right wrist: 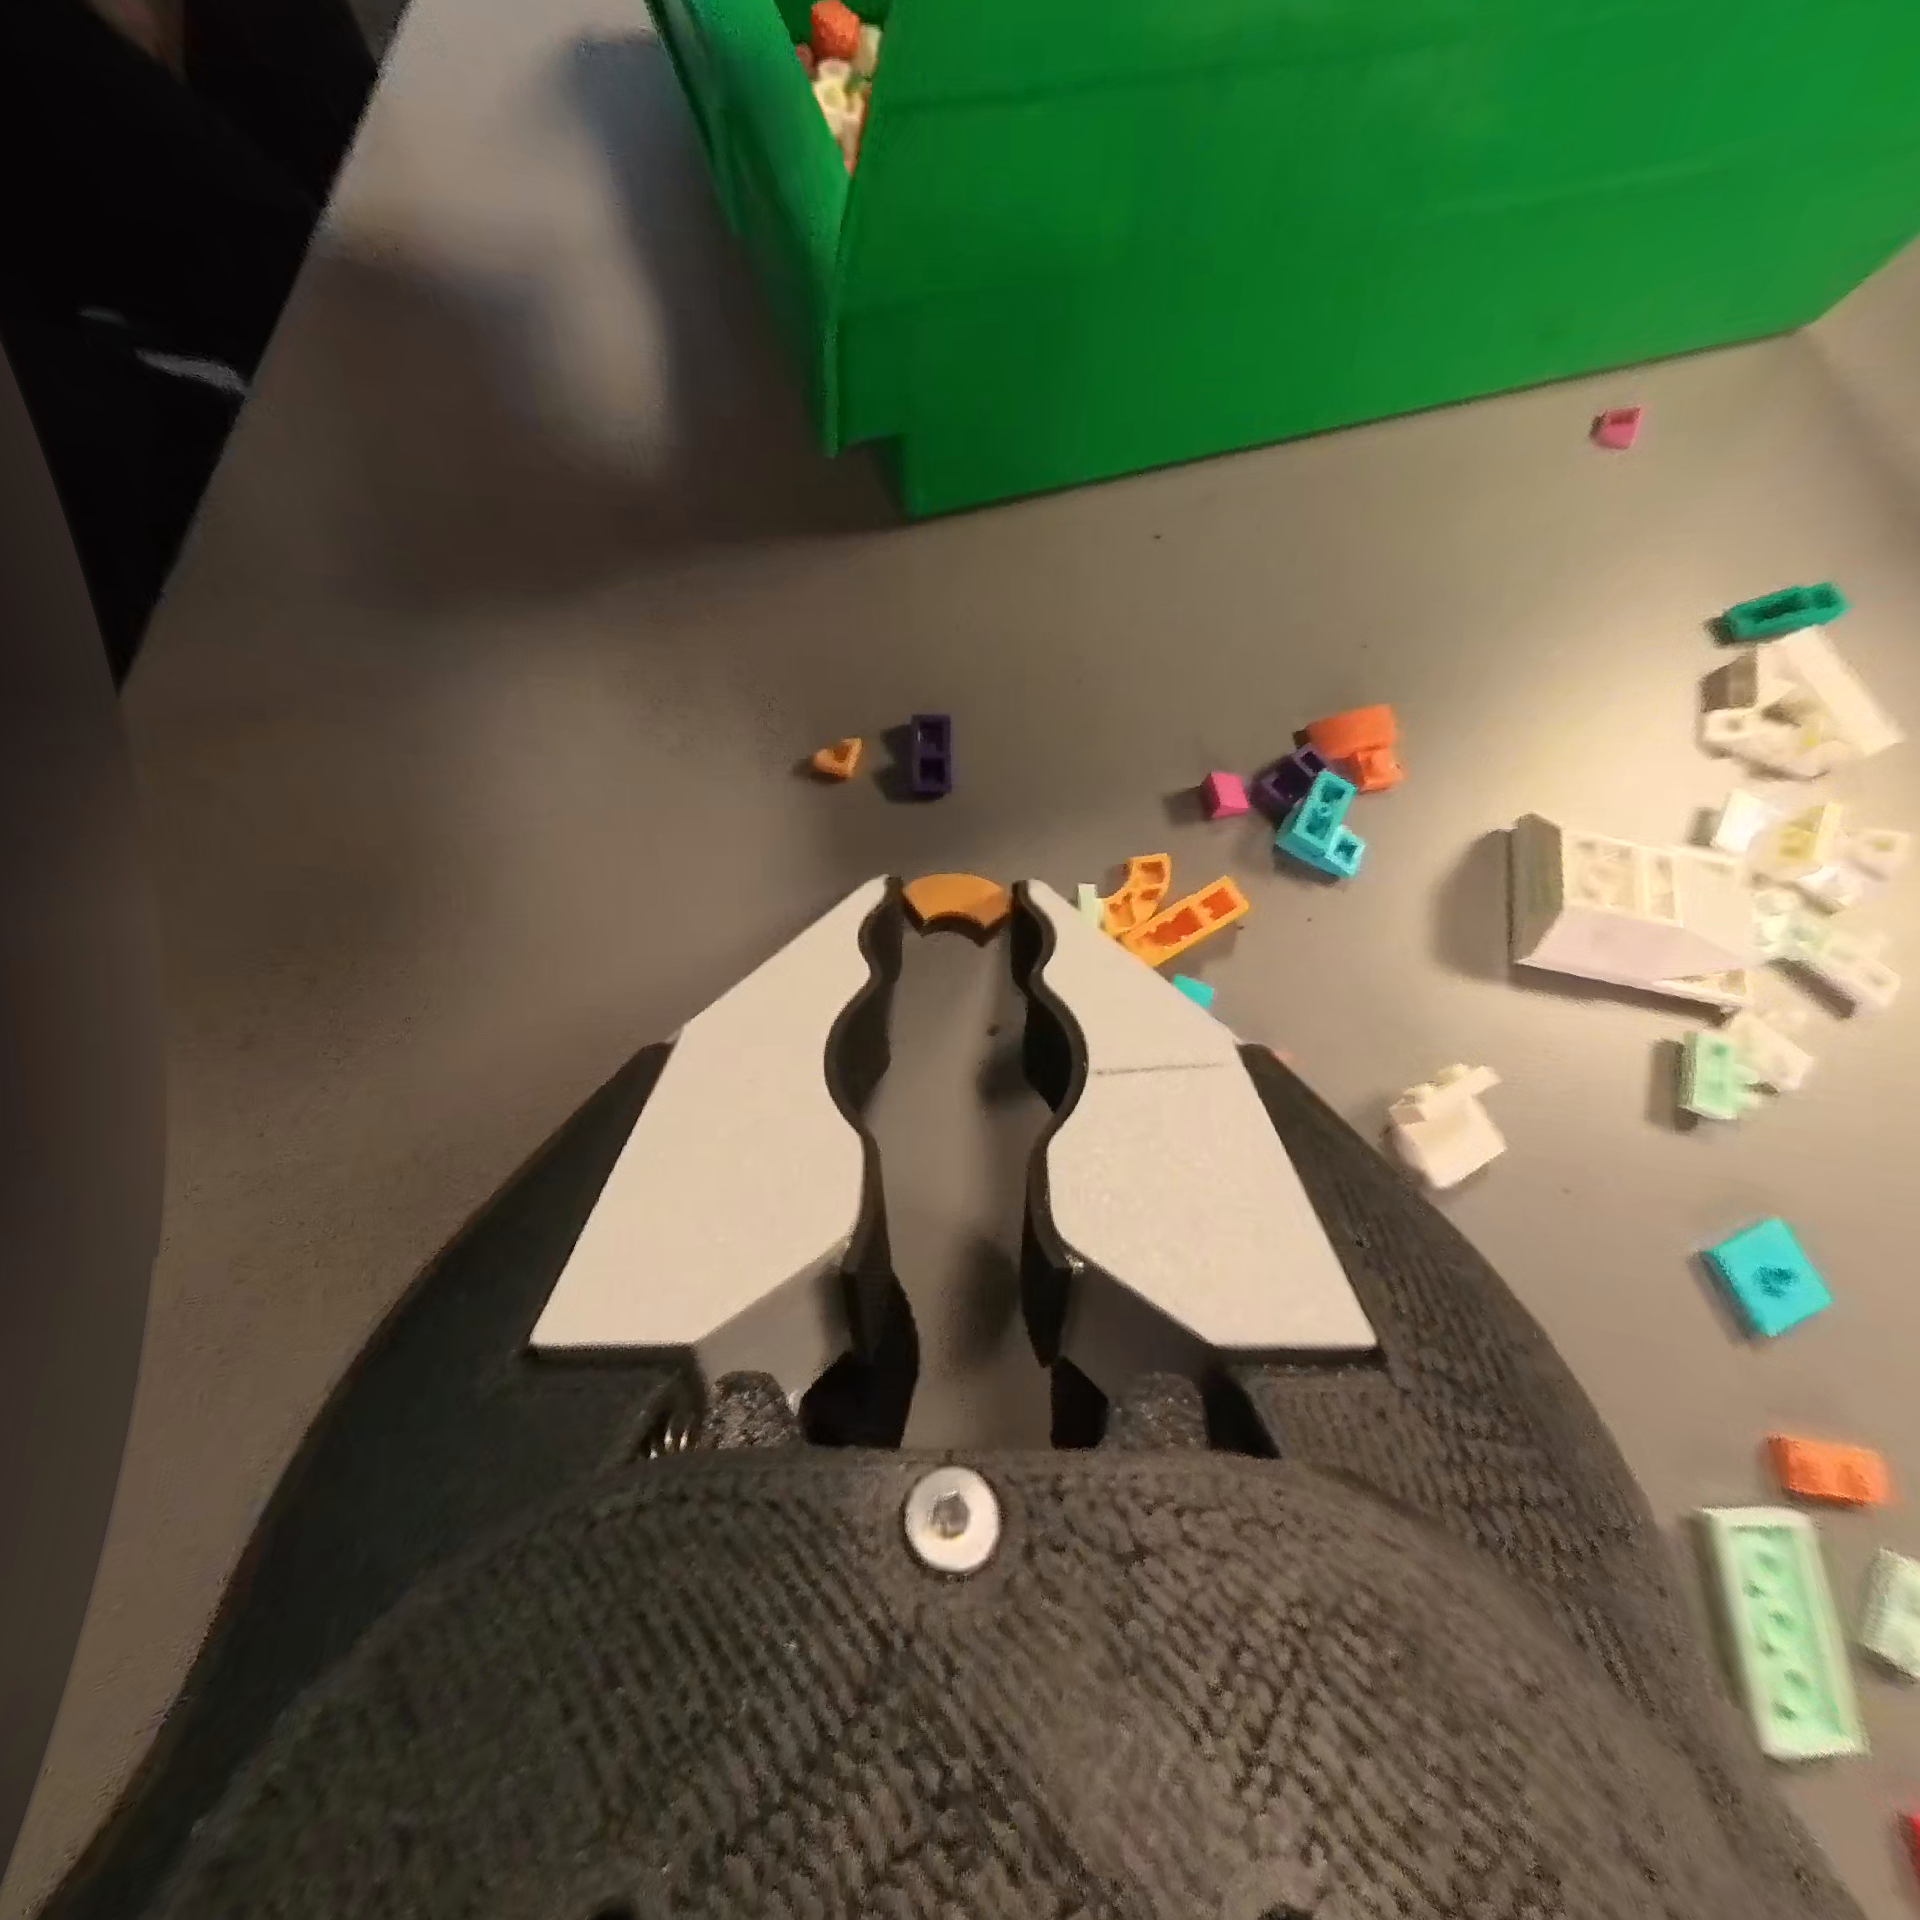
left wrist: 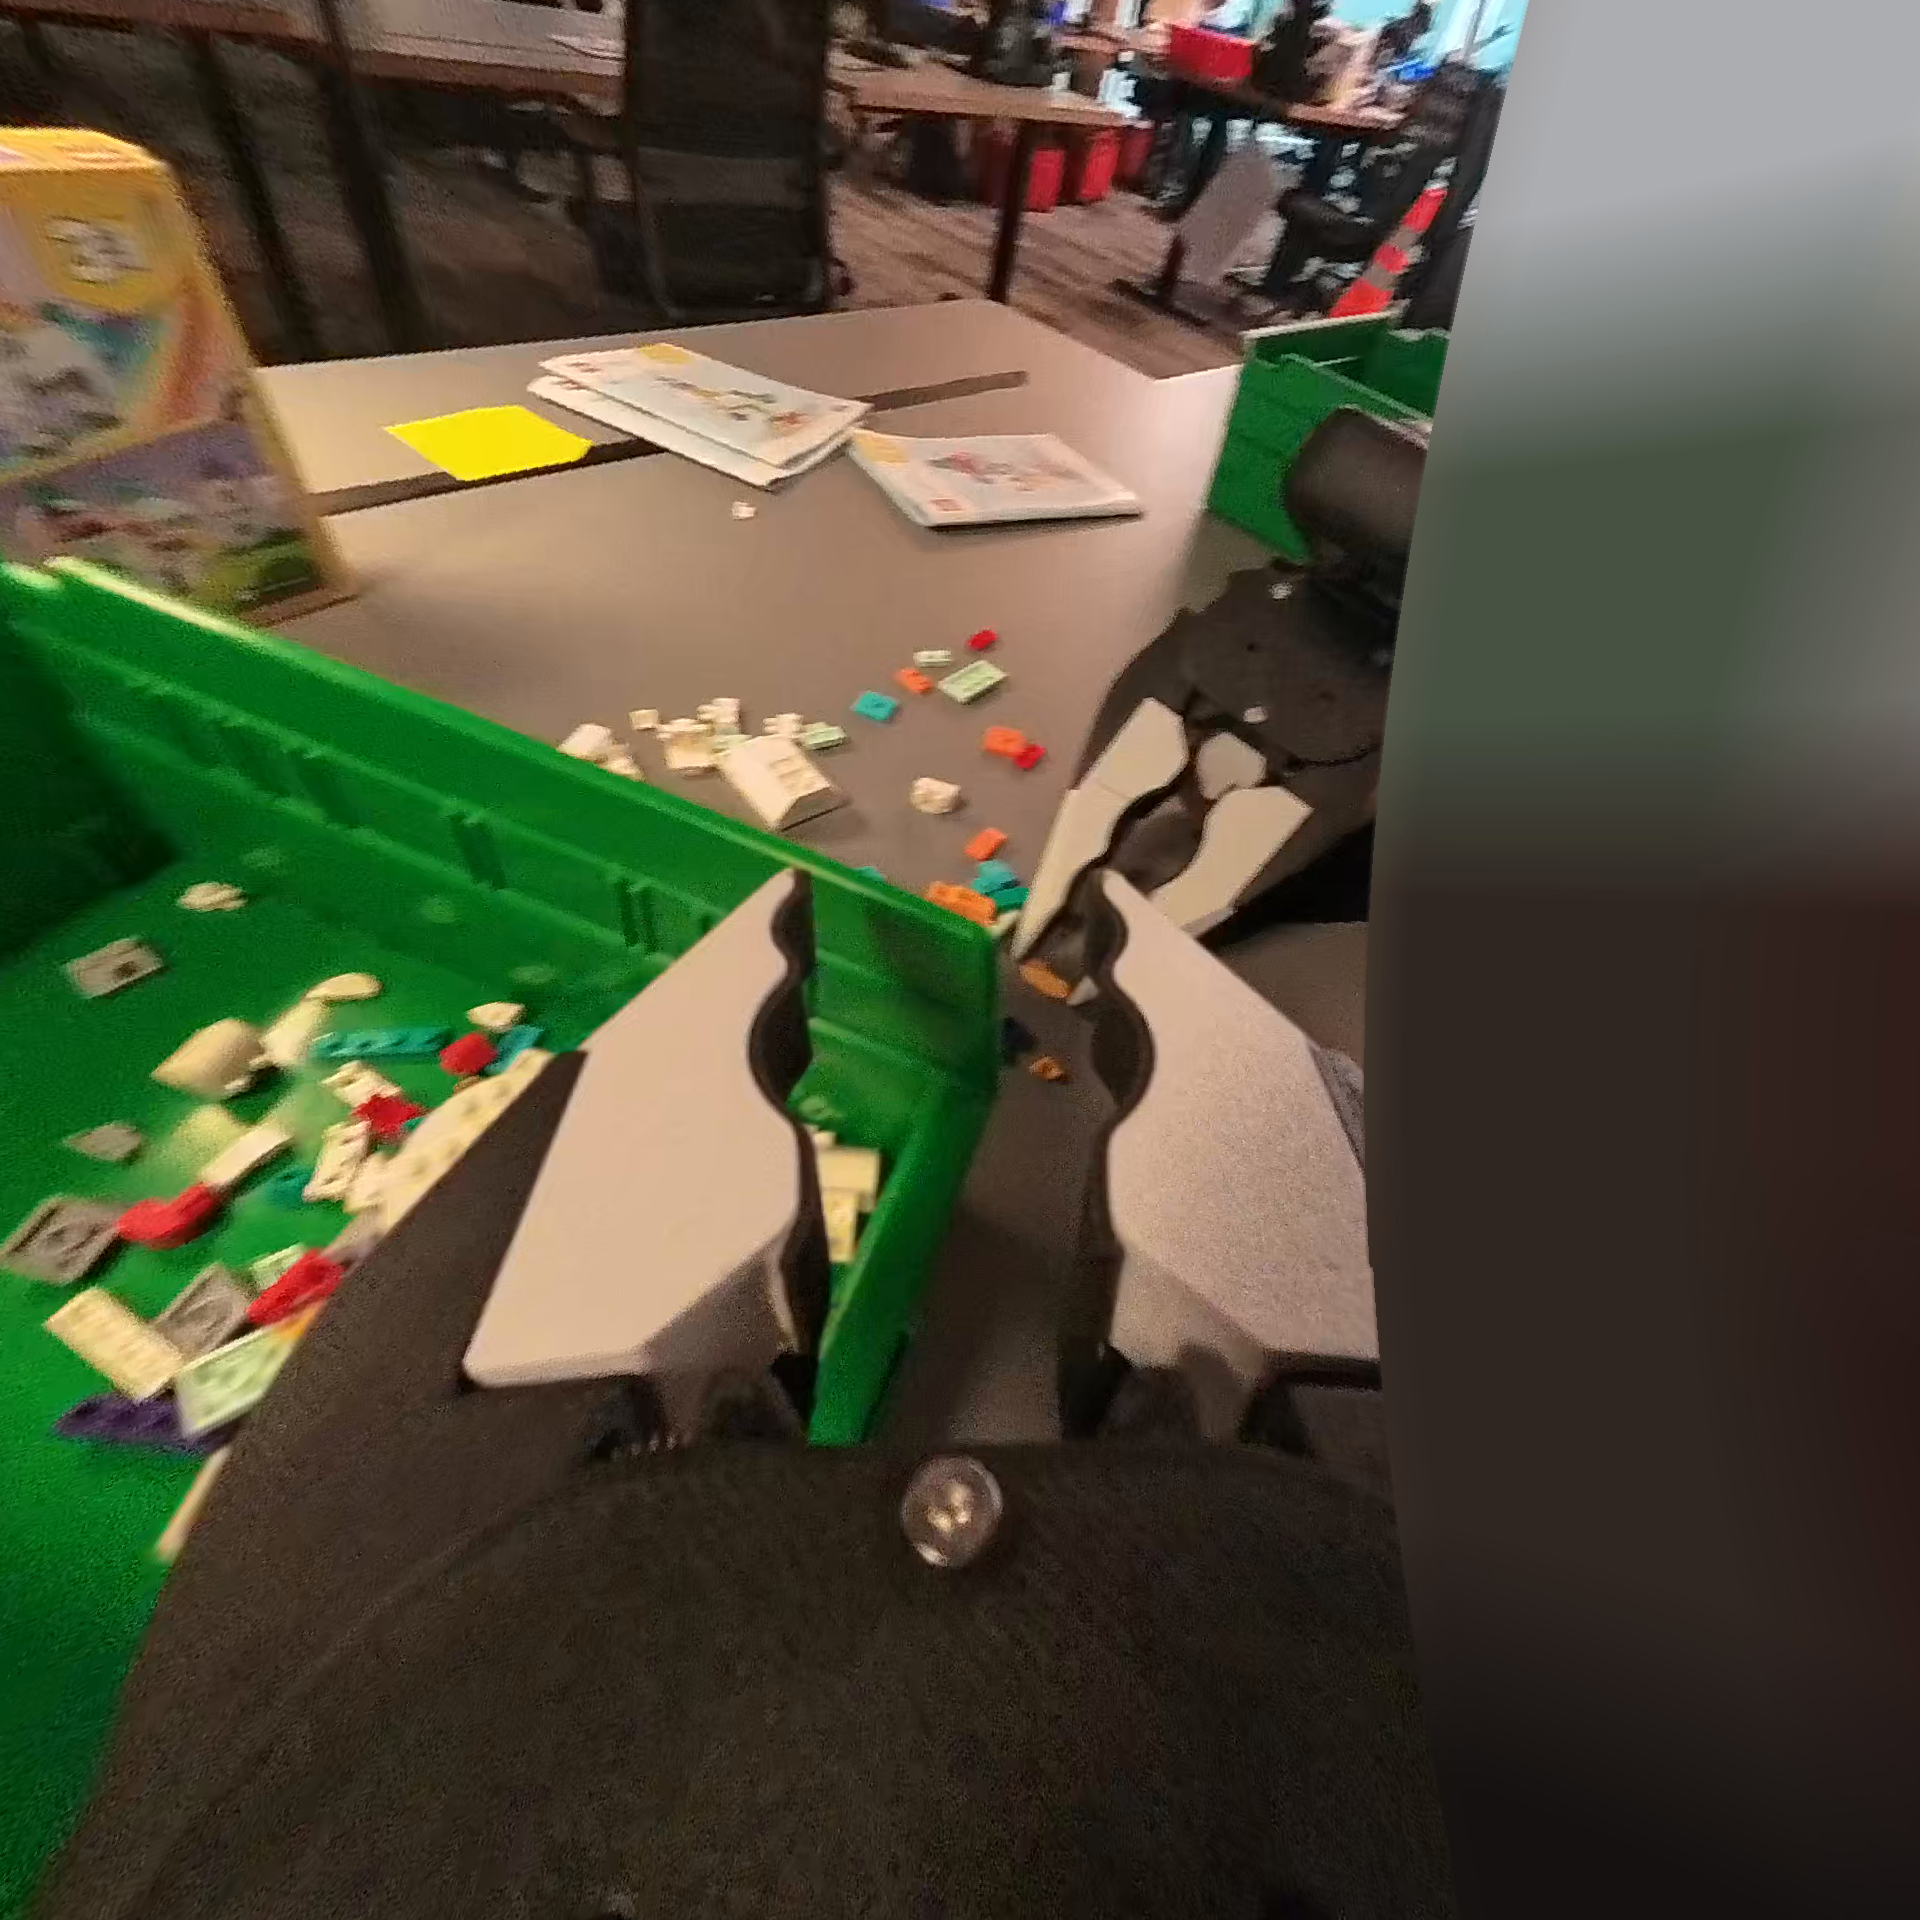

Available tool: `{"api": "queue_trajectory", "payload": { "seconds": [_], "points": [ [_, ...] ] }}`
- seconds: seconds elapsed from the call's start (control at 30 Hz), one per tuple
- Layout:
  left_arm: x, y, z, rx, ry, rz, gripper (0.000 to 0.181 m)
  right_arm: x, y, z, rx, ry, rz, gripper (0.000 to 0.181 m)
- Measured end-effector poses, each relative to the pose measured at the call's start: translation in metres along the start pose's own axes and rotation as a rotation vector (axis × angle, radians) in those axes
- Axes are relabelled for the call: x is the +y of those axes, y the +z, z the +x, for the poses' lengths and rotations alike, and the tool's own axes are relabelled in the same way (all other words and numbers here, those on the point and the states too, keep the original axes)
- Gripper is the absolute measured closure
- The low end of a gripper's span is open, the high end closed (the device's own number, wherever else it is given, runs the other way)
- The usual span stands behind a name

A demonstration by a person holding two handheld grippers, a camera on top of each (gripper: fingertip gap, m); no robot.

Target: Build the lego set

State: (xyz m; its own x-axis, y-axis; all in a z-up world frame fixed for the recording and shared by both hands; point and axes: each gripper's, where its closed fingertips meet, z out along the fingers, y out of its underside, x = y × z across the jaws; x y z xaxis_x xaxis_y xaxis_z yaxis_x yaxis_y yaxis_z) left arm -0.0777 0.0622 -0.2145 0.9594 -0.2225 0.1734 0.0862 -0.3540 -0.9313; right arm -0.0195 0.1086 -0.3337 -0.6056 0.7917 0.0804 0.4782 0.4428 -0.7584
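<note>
Left wrist view: left gripper [left wrist: 951, 914] jaws spread, straddling the green bin [left wrist: 904, 956] wall; loose bricks inside.

Right wrist view: right gripper [right wrist: 954, 894] pinches an orange curved brick [right wrist: 954, 900] at its tips, low over the grey bench [right wrist: 520, 831]; scattered bricks [right wrist: 1320, 821] to its right.

The green bin [left wrist: 488, 831] looked like smooth moulded plastic. The bricks [right wrist: 1320, 821] were glossy plastic, the booklets [left wrist: 707, 405] paper, the table [right wrist: 623, 665] matt grey, and the right gripper [right wrist: 956, 894] rough-textured black.
</note>
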Motion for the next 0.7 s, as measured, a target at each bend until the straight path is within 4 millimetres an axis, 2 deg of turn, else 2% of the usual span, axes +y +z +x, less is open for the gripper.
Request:
{"api": "queue_trajectory", "payload": {
  "seconds": [0.03, 0.2, 0.3, 0.47, 0.7],
  "points": [
    [0.000, 0.003, 0.007, 0.037, -0.008, 0.001, 0.131, -0.002, -0.001, 0.003, 0.036, -0.048, 0.009, 0.162],
    [0.005, 0.018, 0.034, 0.167, -0.025, -0.020, 0.136, -0.041, -0.019, -0.003, 0.230, -0.416, 0.203, 0.162],
    [0.011, 0.026, 0.035, 0.160, -0.017, -0.051, 0.139, -0.061, -0.033, -0.010, 0.327, -0.563, 0.318, 0.162],
    [0.017, 0.035, 0.052, 0.246, -0.046, -0.088, 0.144, -0.074, -0.041, -0.019, 0.377, -0.636, 0.388, 0.162],
    [0.031, 0.049, 0.058, 0.248, -0.038, -0.159, 0.148, -0.077, -0.043, -0.022, 0.391, -0.670, 0.412, 0.162]
  ]
}}
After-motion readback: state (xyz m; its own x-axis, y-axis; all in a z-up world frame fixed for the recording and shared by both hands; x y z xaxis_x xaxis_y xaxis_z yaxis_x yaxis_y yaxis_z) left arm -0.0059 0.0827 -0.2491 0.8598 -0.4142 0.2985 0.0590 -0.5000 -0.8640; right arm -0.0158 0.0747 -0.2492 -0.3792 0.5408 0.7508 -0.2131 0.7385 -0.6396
